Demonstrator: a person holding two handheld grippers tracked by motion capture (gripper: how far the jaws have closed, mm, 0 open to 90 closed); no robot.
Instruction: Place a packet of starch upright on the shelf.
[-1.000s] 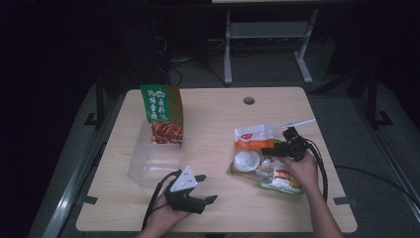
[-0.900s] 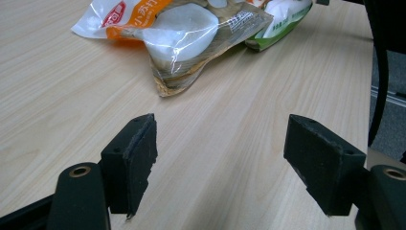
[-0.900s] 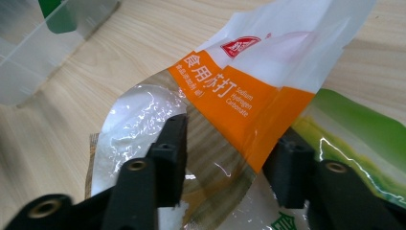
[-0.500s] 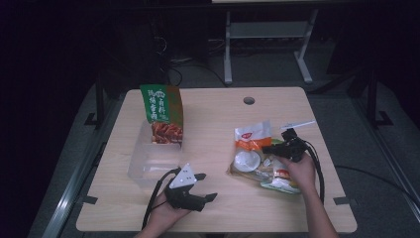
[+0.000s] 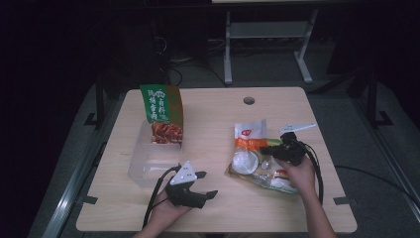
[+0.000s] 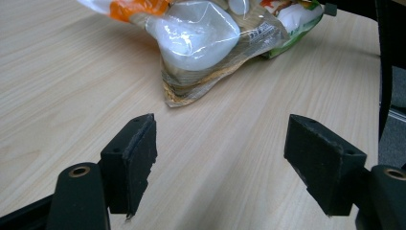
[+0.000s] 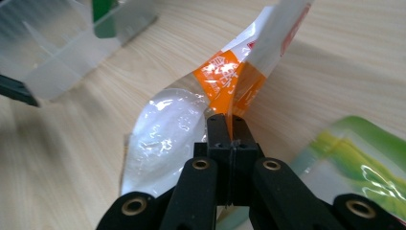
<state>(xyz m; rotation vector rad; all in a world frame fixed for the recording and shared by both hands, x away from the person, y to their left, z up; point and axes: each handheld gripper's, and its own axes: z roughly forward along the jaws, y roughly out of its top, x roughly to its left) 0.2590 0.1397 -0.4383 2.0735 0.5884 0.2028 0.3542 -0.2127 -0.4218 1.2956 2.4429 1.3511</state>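
My right gripper is shut on the edge of an orange-and-white packet. Its jaws have just been closing with the packet's film between them. The packet's white end tilts up off the table. Beside it lie a clear pouch and a green packet in a small heap. My left gripper rests open on the table near the front edge. It points at the heap with nothing between its jaws.
A clear plastic box sits at the left of the wooden table. A green snack bag stands upright in its far end. A cable hole is near the far edge.
The right gripper's jaws have shut on the orange packet's edge and shifted slightly. The left gripper has stayed where it was.
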